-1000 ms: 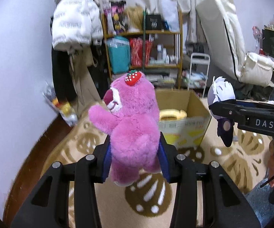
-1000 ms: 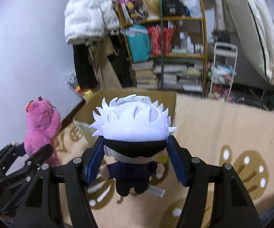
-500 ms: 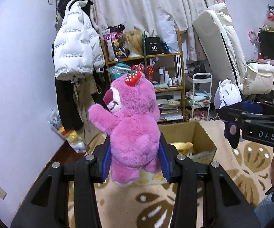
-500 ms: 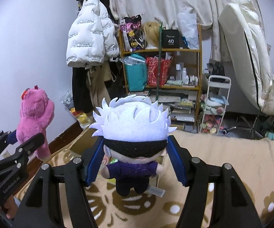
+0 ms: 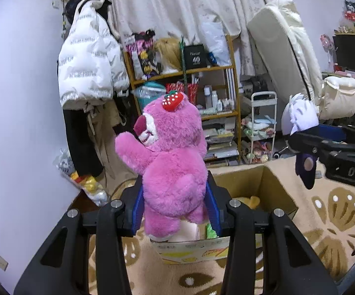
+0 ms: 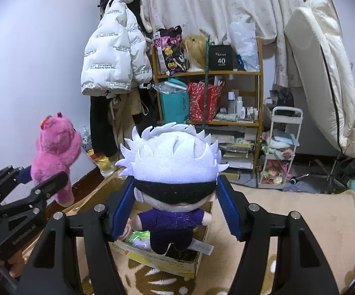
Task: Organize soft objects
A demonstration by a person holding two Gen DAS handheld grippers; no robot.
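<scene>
Hanging on the pale wall at the far left is a white quilted puffer jacket (image 5: 89,66) printed with rows of small lettering, over darker clothes. Just right of it stands a yellow-framed wooden shelf unit (image 6: 208,73) crowded with bags, bottles and books.

In front of that, the left gripper (image 5: 175,201) is clamped on a fluffy pink plush bear (image 5: 175,162) with a red strawberry on its head; the blue pads (image 5: 138,205) press into the bear's lower body from both sides, and the bear sits upright with one arm raised, facing away to the left. It hangs in the air above the near-left part of an open brown cardboard box (image 5: 273,186) that stands on a beige carpet (image 5: 330,216) with a brown leaf pattern. Inside the box lie a few soft items, one yellow, one green and one pale pink.

Further right, the right gripper (image 6: 175,206) is closed on a small plush doll with spiky white felt hair, a black blindfold and a dark purple outfit (image 6: 172,172). Its blue pads (image 6: 229,211) squeeze the sides of the big head, and the body and a white tag dangle below, over the same box.

A white wire trolley (image 6: 280,147) stands right of the shelf, and a cream mattress (image 6: 325,68) leans against the right wall.
</scene>
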